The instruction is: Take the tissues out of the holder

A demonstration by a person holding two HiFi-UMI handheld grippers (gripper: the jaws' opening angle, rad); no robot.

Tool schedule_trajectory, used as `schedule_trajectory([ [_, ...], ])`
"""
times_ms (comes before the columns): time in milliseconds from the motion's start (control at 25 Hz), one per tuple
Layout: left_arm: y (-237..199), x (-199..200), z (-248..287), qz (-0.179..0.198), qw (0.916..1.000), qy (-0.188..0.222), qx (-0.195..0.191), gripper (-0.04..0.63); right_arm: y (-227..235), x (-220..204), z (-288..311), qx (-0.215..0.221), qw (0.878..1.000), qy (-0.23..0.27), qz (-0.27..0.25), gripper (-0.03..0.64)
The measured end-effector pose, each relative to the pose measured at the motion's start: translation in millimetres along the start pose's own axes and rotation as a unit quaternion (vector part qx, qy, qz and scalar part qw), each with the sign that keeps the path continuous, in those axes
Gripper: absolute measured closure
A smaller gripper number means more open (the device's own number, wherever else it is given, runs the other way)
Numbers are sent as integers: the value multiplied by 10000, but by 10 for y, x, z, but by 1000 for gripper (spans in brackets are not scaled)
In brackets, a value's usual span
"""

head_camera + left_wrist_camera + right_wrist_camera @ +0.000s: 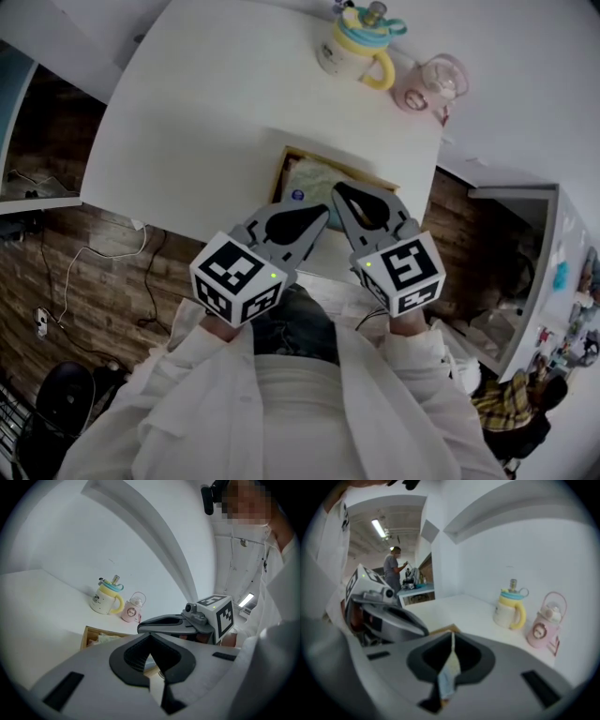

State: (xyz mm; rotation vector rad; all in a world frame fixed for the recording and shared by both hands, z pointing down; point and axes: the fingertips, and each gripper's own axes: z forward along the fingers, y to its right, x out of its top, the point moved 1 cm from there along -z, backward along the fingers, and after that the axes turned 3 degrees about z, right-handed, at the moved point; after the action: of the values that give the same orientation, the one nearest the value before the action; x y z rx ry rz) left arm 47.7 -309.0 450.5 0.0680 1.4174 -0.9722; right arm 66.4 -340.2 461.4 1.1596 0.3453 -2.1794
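Observation:
A wooden tissue holder (283,169) stands at the near edge of the white table (206,122), with a pale green tissue pack (314,183) lying inside it. My left gripper (323,214) hovers over the holder's near side, its jaws closed tip to tip and empty. My right gripper (337,190) is beside it over the pack, also shut with nothing visibly held. In the left gripper view the holder (87,634) shows just beyond the closed tips (150,635). In the right gripper view a corner of the holder (443,631) peeks past the closed tips (452,635).
A cream mug with a yellow handle (356,52) and a small pink bottle (431,84) stand at the table's far side. Wood-pattern floor with cables lies to the left. A person stands far off in the right gripper view (392,566).

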Motion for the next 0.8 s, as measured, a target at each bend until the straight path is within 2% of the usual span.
schedule_trajectory([
  [280, -40, 8, 41, -72, 9999, 101, 78, 583, 112, -49, 91, 287, 9974, -466, -465, 603],
  [600, -60, -20, 71, -144, 9996, 175, 157, 583, 192, -246, 199, 509, 9878, -1143, -925, 603],
  [800, -62, -31, 88, -184, 9994, 205, 187, 583, 191, -296, 250, 634, 9807, -1357, -1254, 549],
])
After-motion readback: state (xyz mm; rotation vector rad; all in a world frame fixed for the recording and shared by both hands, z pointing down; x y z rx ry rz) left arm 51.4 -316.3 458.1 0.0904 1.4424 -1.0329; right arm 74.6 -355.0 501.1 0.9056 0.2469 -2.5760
